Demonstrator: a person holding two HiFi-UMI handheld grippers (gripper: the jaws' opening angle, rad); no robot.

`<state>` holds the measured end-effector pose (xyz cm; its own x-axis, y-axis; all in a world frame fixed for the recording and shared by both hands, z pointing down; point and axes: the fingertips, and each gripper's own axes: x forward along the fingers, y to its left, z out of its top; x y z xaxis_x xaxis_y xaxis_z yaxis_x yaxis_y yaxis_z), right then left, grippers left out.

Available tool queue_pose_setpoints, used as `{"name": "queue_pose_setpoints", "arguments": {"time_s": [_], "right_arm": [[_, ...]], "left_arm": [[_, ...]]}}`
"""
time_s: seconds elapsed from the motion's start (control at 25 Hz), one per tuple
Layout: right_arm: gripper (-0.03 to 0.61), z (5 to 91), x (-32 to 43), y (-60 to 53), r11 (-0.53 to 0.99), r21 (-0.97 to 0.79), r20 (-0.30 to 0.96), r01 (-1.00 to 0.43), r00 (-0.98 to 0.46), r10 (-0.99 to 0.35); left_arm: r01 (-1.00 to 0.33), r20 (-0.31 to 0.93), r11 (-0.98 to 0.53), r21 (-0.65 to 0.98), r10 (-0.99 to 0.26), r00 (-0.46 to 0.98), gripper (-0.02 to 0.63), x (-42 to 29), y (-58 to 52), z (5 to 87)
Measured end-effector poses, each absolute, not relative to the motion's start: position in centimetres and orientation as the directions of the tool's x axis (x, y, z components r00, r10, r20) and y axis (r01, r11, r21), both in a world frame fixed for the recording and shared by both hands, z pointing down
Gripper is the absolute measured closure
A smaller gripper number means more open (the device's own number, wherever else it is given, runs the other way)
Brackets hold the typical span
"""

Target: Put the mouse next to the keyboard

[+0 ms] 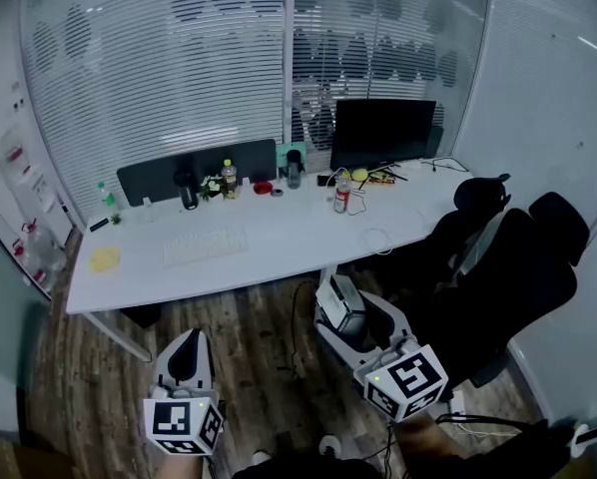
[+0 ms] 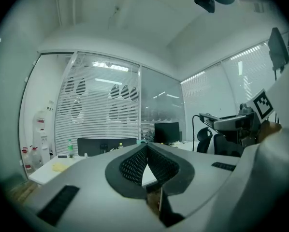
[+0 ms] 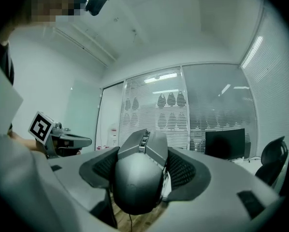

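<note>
A dark grey mouse (image 3: 138,175) sits between the pads of my right gripper (image 3: 140,164), which is shut on it. In the head view that gripper (image 1: 340,302) hangs low over the wooden floor, in front of the desk, with the mouse (image 1: 344,313) in it. The white keyboard (image 1: 206,244) lies on the left half of the white desk (image 1: 289,250), well beyond both grippers. My left gripper (image 1: 186,351) is also below the desk's front edge, to the left. Its jaws (image 2: 145,151) meet at the tips with nothing between them.
A black monitor (image 1: 381,133), bottles (image 1: 342,196), cups and small items line the desk's far edge. A yellow cloth (image 1: 104,258) lies at its left end and a white cable (image 1: 378,238) to the right. Black office chairs (image 1: 503,267) crowd the right side.
</note>
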<state>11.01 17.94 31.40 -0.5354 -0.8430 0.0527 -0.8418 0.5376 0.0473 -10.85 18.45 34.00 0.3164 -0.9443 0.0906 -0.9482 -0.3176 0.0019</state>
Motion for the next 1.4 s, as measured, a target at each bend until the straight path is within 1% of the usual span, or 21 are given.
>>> {"name": "queue_pose_setpoints", "arguments": {"time_s": [0.36, 0.6, 0.96, 1.2, 1.4], "right_arm": [[0.276, 31.0, 10.6, 17.6, 0.522, 0.049, 0.065, -0.852, -0.518, -0.853], [0.276, 30.1, 8.2, 17.8, 0.516, 0.072, 0.049, -0.853, -0.514, -0.856], [0.276, 30.4, 4.9, 18.2, 0.476, 0.074, 0.046, -0.876, -0.474, -0.879], [0.277, 30.8, 4.2, 17.1, 0.458, 0.088, 0.052, -0.885, -0.455, -0.889], [0.278, 30.9, 4.7, 14.5, 0.475, 0.083, 0.033, -0.876, -0.474, -0.880]], "left_arm": [[-0.940, 0.057, -0.340, 0.036, -0.938, 0.341, 0.584, -11.9, 18.2, 33.3], [-0.927, 0.046, -0.371, 0.061, -0.926, 0.374, 0.584, -13.8, 18.2, 33.1], [-0.909, 0.059, -0.415, 0.040, -0.907, 0.416, 0.584, -17.2, 17.7, 33.6], [-0.910, 0.064, -0.413, 0.046, -0.908, 0.415, 0.584, -18.3, 16.4, 34.1], [-0.919, 0.062, -0.393, 0.044, -0.917, 0.395, 0.584, -17.8, 13.9, 34.8]]}}
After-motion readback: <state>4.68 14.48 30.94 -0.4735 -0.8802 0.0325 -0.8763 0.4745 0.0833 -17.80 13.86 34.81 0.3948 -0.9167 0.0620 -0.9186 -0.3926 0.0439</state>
